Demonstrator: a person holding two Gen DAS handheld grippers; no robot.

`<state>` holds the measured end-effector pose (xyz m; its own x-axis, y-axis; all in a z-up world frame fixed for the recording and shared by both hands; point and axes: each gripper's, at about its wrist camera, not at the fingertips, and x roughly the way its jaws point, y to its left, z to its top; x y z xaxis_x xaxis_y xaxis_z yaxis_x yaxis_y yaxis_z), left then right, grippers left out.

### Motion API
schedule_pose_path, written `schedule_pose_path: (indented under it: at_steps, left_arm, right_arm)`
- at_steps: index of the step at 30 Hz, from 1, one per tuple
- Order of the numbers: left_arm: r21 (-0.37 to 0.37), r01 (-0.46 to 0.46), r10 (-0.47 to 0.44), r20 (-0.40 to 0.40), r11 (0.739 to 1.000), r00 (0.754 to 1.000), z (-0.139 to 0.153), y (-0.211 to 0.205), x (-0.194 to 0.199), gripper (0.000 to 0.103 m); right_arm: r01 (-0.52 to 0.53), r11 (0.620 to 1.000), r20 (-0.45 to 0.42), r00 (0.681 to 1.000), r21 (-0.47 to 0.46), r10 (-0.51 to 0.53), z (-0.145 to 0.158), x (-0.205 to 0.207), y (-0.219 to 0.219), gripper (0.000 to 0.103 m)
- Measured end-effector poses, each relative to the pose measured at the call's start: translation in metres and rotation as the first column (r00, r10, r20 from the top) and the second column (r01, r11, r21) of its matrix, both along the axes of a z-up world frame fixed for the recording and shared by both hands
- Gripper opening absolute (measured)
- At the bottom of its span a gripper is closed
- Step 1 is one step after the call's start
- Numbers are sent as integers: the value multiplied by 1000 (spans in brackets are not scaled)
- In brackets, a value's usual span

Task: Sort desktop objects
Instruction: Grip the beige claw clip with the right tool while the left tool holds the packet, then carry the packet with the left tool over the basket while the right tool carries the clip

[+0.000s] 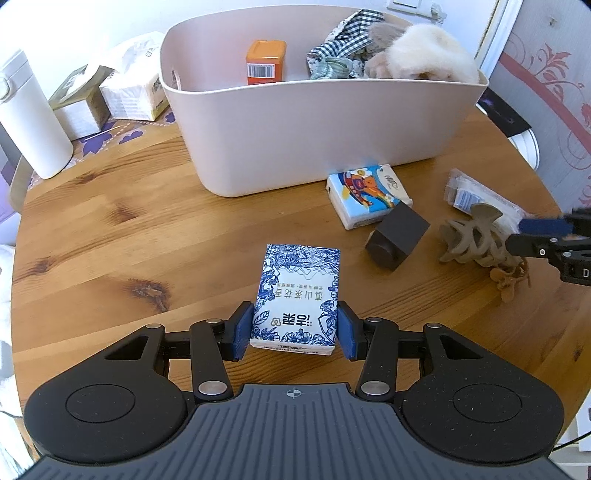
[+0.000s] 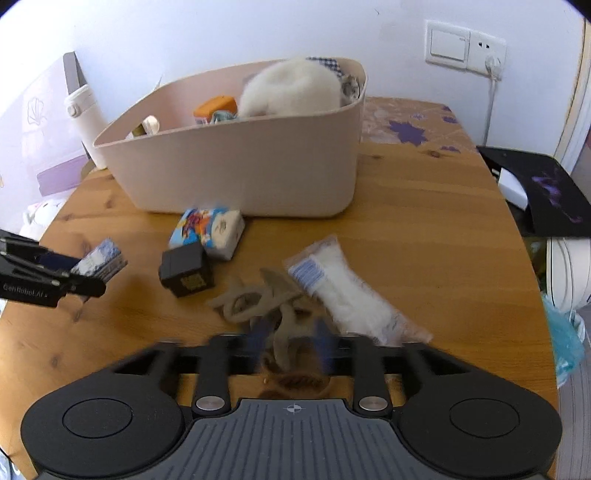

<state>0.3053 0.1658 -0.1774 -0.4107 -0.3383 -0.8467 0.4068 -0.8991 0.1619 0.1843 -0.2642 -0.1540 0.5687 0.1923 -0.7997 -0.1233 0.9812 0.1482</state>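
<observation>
My left gripper [image 1: 295, 326] is shut on a blue-and-white tissue pack [image 1: 297, 295], held just above the wooden table [image 1: 129, 229]; the pack also shows in the right wrist view [image 2: 101, 263]. My right gripper [image 2: 291, 345] has its blue pads either side of a beige hair claw clip [image 2: 258, 301]; motion blur hides whether they grip it. The clip also shows in the left wrist view [image 1: 474, 236]. The cream storage bin [image 1: 325, 122] stands behind, holding an orange box [image 1: 265, 61], checked cloth [image 1: 351, 33] and a fluffy item [image 1: 428, 51].
On the table lie a cartoon tissue pack [image 1: 367, 195], a black cube-shaped object [image 1: 397, 238] and a clear packet of white items [image 2: 347, 291]. A white bottle [image 1: 31, 118] and tissue boxes [image 1: 133, 92] stand at the far left. A black mat [image 2: 546, 188] overhangs at right.
</observation>
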Motion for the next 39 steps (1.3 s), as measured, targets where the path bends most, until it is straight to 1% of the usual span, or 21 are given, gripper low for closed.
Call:
schedule_pose_path:
  at_steps: [1,2,5,8,10,12,16,18,22,29,36,39]
  left_arm:
    - [-1,1,-1,0,1000,1000,0,0,1,48]
    - [1,0,0,1,1000,1000,1,-1,1,48]
    - [0,0,0,0,1000,1000,1,-2,3,48]
    - [-2,1,-1,-5,1000,1000,3,-2,4,48]
    - [-8,5,-5,-9,1000,1000,4,-2,5,48]
    - [-8,4,-4,-14,1000,1000,6,-2,7,48]
    - [-18,10,-11,-25,1000,1000,11,-2,9,48]
    - [-26,16,-17,-32,1000,999,15,-2,10,48]
    - [-43,32,-35,-55,999,998,25,1,11,48]
    - [-90,67,-76,-102,994,992,52,5,10,48]
    - [-149,92,-116,-165,985,979,82,7,6,48]
    - [-182,87,-122,-190,979,974,94,7,-1,48]
  right_arm:
    - [-25,1000,6,1000,-12,25,1,3,2,60]
    - [-59,998,5,998,-26,59,2,6,5,65]
    - [-147,985,-17,989,-90,146,-1,17,16,68]
    - [-206,973,-57,978,-108,200,-10,28,24,68]
    - [-233,965,-77,971,-121,225,-16,33,30,66]
    - [-262,956,-81,964,-135,253,-20,35,36,47]
    - [-284,949,-62,959,-136,278,-19,33,42,47]
    - [-286,946,-37,958,-152,283,-13,28,43,47]
    - [-261,955,29,963,-145,267,8,20,39,47]
    - [-226,965,148,958,-135,245,64,11,20,47]
    - [-186,968,282,932,-168,228,114,20,6,47]
    - [-183,968,318,919,-174,231,127,29,4,47]
